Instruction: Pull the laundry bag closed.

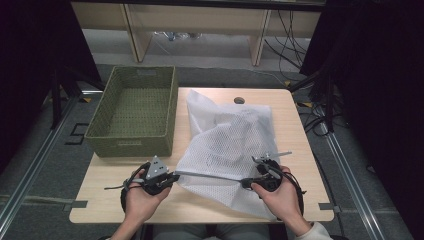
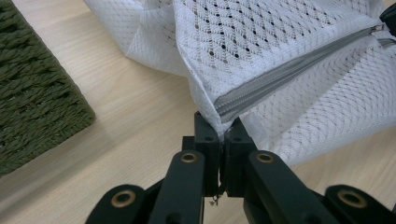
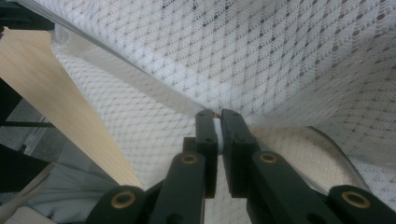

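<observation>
Risk, judged: mesh could tear or zipper end slip free if hand-held grippers pull apart too hard along taut zipper (image 1: 210,175); thin netting, small bite.

Left hand-held gripper (image 2: 223,133): jaws clamped on corner of white mesh laundry bag (image 1: 227,145) at zipper's end. Right hand-held gripper (image 3: 219,122): jaws pinched on white bit at zipper line, likely pull tab.

Bag: white, perforated, crumpled, grey zipper along near edge. Lies on tabletop (image 1: 107,197), just right of green woven basket (image 1: 135,145).

We see bare table (image 1: 200,202) between and before our hands, with room to pass. The basket (image 1: 134,111) blocks the left side. The mesh bag (image 1: 227,137) covers the middle and right, leaving a narrow strip along the right edge.
</observation>
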Tool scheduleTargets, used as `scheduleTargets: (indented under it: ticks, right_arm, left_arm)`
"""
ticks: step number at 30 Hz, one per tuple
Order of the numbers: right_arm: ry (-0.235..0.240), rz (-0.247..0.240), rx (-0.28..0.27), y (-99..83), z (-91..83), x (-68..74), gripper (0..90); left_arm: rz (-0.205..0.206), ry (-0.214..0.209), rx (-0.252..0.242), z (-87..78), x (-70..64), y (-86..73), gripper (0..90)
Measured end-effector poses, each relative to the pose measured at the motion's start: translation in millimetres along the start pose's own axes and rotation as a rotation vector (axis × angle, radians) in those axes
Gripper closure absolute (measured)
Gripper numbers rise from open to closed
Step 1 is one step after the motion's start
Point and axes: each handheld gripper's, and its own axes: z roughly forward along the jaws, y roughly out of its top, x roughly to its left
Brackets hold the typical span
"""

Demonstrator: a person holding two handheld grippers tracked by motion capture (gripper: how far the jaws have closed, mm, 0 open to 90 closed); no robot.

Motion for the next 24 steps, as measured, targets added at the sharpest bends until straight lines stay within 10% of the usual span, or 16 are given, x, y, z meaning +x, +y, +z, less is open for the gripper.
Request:
scheduleTargets:
  ticks: [24]
  right_arm:
    - [0.003,0.046,0.057,-3.7,7.9,-4.3,87.0]
  left_arm:
    - [-0.01,0.002,-0.008,0.3,1.6,-1.0,86.9]
